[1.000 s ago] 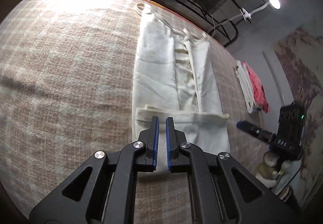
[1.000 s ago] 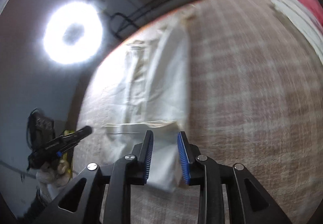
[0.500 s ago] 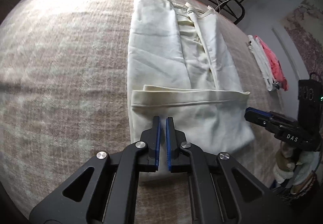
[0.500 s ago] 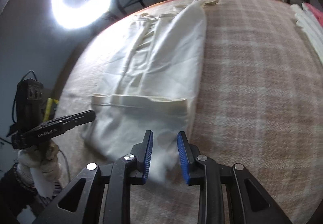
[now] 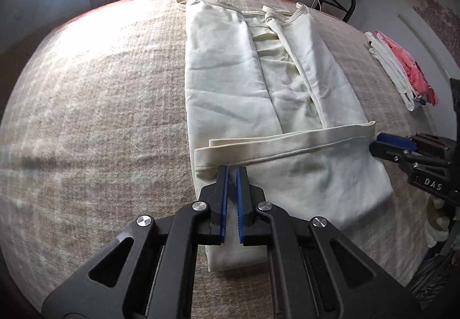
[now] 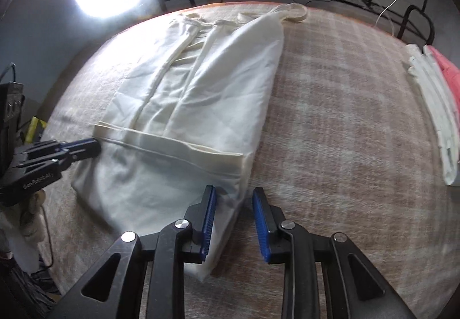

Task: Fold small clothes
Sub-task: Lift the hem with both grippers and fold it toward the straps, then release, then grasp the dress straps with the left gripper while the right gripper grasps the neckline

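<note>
Left gripper (image 5: 232,175) closed, empty; right gripper (image 6: 233,198) half-open, empty. Grab cream cotton garment (image 5: 253,83) near-edge corners evenly, fold flat.

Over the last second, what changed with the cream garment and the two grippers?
Both grippers swung to look squarely down the cream garment. Nothing was grabbed or released. The garment stayed flat, its hem band still folded over. Left gripper stayed shut, right gripper open.
</note>
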Tool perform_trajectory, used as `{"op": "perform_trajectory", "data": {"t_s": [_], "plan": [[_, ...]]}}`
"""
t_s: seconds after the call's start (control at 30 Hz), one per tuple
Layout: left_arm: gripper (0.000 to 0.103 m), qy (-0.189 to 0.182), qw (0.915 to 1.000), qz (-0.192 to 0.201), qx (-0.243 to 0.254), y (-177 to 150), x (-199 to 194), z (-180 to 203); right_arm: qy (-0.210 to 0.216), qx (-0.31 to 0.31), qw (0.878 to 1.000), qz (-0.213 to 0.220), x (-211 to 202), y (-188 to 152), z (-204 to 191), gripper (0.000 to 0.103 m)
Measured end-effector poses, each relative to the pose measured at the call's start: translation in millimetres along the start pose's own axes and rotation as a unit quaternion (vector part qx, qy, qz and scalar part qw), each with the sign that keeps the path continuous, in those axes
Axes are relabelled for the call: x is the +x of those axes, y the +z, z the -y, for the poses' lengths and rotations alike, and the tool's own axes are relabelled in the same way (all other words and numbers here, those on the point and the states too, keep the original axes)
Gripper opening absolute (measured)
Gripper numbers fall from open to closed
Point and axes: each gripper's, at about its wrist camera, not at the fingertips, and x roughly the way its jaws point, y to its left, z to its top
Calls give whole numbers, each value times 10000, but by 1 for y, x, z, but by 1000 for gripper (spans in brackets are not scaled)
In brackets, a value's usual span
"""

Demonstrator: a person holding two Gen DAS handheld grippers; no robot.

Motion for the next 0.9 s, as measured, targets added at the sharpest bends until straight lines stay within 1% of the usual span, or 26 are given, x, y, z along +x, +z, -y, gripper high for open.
{"op": "perform_trajectory", "data": {"t_s": [0.07,0.13,0.17,0.23,0.3,0.33,0.37,0.4,0.47,0.6,0.7,0.77,0.83,0.9], "plan": [[13,133,9998,81,131,2,-2,3,-75,-49,9999,82,-5,1,0,29],[41,262,9991,196,261,4,-7,4,-202,-138,9994,235,-13,5,-1,32],[44,324,9987,256,307,6,-8,4,-232,-188,9991,300,-16,7,-1,34],[44,417,9979,325,375,11,-9,3,-282,-295,9981,451,-21,13,-2,40],[44,440,9978,334,376,17,-7,1,-280,-398,9968,641,-25,18,-1,57],[44,434,9978,341,355,20,-6,0,-293,-423,9957,768,-27,21,0,62],[44,425,9979,347,339,23,-6,-1,-303,-426,9949,860,-29,22,1,70],[44,417,9980,354,322,28,-5,-3,-287,-442,9941,946,-31,24,3,73],[44,384,9981,373,314,37,-3,-5,-271,-390,9936,1023,-31,30,7,74],[44,305,9980,469,281,60,-1,-14,-254,-224,9952,919,-23,47,18,74],[44,83,9987,494,87,79,4,-30,-109,-87,9962,856,-17,64,29,74],[44,-61,9984,537,-148,94,8,-44,55,-24,9967,809,-12,76,37,74],[44,-172,9978,530,-354,111,17,-59,244,52,9969,743,-4,86,43,71],[44,-382,9971,429,-507,124,27,-69,449,116,9966,683,6,100,51,64]]}}
